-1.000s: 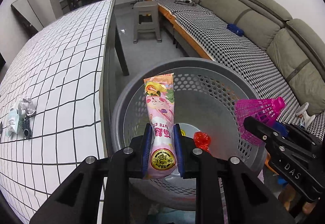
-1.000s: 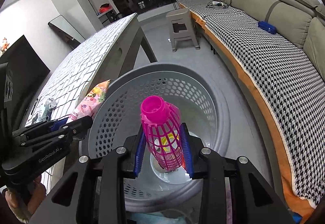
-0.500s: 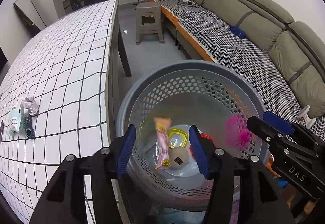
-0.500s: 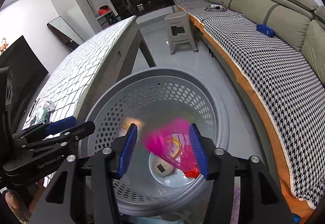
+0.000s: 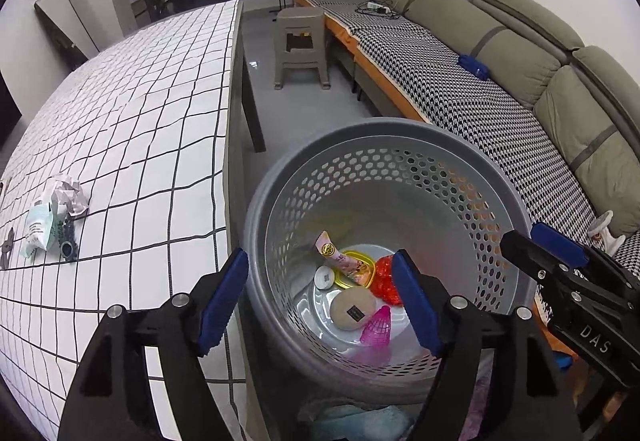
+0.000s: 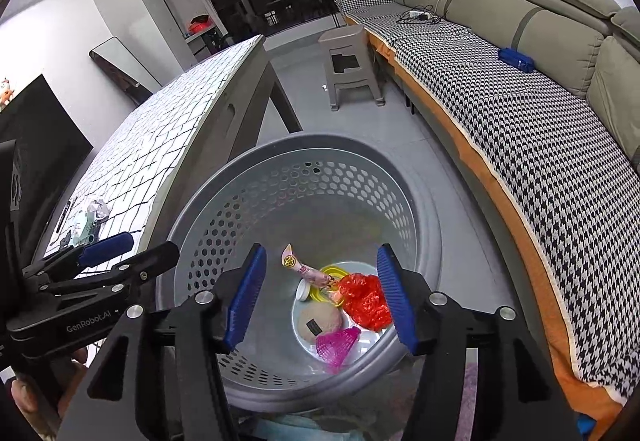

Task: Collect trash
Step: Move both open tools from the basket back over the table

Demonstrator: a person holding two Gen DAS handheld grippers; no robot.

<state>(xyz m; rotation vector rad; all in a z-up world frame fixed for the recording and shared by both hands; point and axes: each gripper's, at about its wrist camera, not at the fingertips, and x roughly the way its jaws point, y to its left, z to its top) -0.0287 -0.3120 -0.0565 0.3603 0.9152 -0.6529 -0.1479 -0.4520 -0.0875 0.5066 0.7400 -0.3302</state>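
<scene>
Left wrist view is looking straight down into the grey perforated bin (image 5: pixel 384 145), and the left gripper (image 5: pixel 320 297) is hanging over its near rim with jaws spread wide, holding nothing. Over on the right wrist view, the right gripper (image 6: pixel 320 297) is hovering above the same bin, equally splayed and empty. Lying on the bin floor, low in the centre of the frame, are the pink snack wrapper (image 5: pixel 340 259), a pink mesh shuttlecock (image 5: pixel 378 325), a red crinkled wrapper (image 5: pixel 384 279), a round beige puck (image 5: pixel 354 309) and a yellow lid (image 5: pixel 356 269).

Trash is waiting at the left edge of the frame on the checked tablecloth (image 5: pixel 140 129): a crumpled paper ball (image 5: pixel 66 193) touching a pale green packet (image 5: pixel 40 227), with a small dark clip (image 5: pixel 68 245) just beside them. By my reckoning these are all feather-light and soft. The paper should crush under the pads, so pinching across its bulk looks best; the packet seems slick and flat, better taken by a raised edge.

Room is looking generous over the tabletop. The table edge is running just beside the bin rim, and the two grippers are sitting near each other, so swinging left calls for care.
</scene>
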